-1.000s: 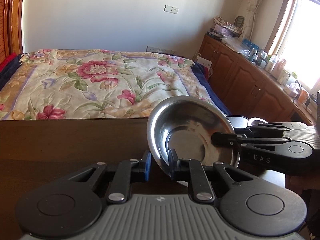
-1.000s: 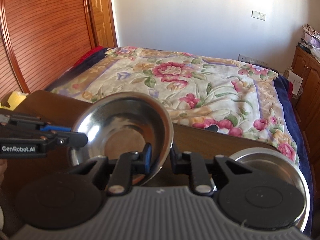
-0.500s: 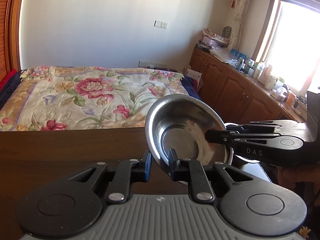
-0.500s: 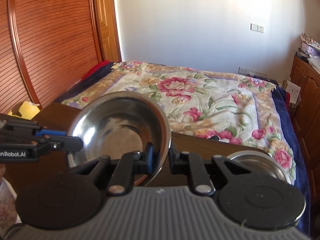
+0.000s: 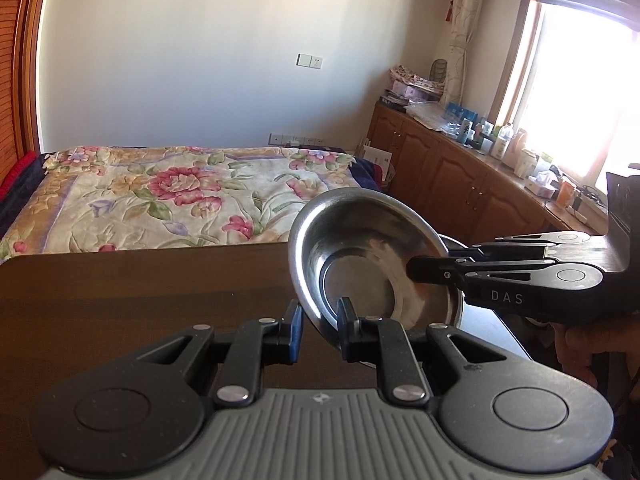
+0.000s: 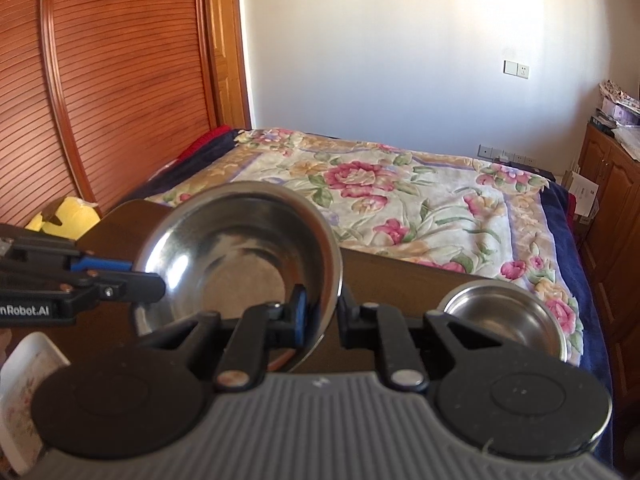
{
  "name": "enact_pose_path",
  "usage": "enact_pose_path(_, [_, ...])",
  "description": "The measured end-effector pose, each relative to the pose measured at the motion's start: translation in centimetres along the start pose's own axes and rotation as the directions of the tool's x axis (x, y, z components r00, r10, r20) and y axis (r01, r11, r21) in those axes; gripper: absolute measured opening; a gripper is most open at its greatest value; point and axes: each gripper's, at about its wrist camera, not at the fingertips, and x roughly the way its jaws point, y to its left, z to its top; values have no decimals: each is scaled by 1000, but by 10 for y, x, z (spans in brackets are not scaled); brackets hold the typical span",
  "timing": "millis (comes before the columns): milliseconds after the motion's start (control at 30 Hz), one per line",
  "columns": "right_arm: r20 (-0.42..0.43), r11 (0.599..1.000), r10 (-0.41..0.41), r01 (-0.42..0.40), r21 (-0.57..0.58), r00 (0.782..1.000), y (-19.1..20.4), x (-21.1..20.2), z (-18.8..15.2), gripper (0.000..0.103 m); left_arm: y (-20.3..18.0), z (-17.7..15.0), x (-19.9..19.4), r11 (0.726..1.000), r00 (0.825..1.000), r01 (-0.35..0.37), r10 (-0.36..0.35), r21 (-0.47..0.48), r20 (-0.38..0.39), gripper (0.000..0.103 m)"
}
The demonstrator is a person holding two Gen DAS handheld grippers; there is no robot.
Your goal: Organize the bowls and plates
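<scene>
Since a second ago we have lifted the steel bowl [image 5: 372, 264] higher off the tabletop [image 5: 140, 292]. Left gripper [image 5: 319, 330] and right gripper [image 6: 320, 312] jaws clamp opposite rim edges; we should keep it level toward the second bowl [image 6: 504, 320].

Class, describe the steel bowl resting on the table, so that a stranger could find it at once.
Start at the dark wooden table before the flowered bed. The steel bowl sits near its right end. Unlike the larger, tilted bowl gripped by both grippers, nothing touches it.

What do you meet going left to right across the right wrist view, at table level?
White floral dish → left claw → held steel bowl → right claw → second steel bowl on the table.
</scene>
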Motion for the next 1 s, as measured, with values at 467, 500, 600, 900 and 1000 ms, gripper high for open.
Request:
enact_pose_path(467, [25,1000,6,-6,0,1000,16,-34,-24,18,-17,-34,-44,999,999,11,-13,38,33,19])
enact_pose_path(500, [26,1000,8,-8,1,1000,18,-36,-27,18,-18,-38,-47,999,999,12,-13,40,33,19])
enact_pose_path(600, [25,1000,18,-18,8,1000,23,-42,-38,18,-21,-52,-57,999,999,12,-14,44,32,19])
enact_pose_path(900, [14,998,51,-51,19,999,35,-59,-77,18,-23,-97,-74,999,999,44,-44,30,4,20])
enact_pose_path(1000, [10,997,69,-70,23,998,37,-63,-84,18,-24,-108,-76,998,999,42,-42,41,-7,20])
